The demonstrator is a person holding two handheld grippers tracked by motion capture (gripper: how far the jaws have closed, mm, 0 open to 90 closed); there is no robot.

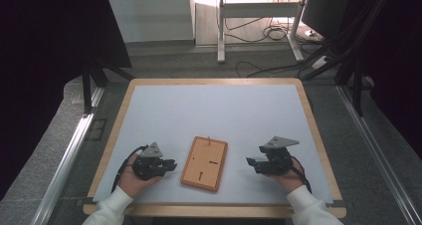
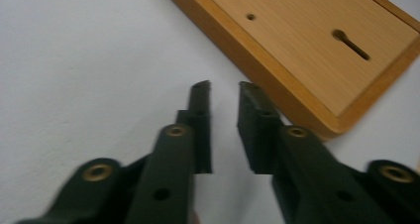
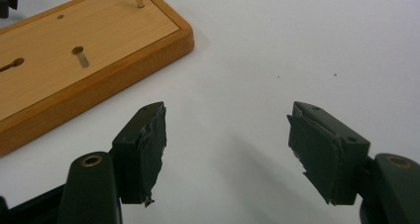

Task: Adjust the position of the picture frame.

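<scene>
The flat rectangular wooden board (image 1: pixel 204 163) is seen lower centre, between both grippers. The left gripper (image 2: pixel 224 92) is nearly clenched, empty; the right gripper (image 3: pixel 227 116) is released. The board could be shoved aside if nudged edgewise.

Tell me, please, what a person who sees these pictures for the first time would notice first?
The eye goes first to the wooden board, lying flat near the front middle of the pale table; it has keyhole slots in its face. Next come the two black grippers held in the person's hands on either side of it: the left gripper with its jaws only a little apart, the right gripper with its jaws wide open. Neither holds anything.
</scene>
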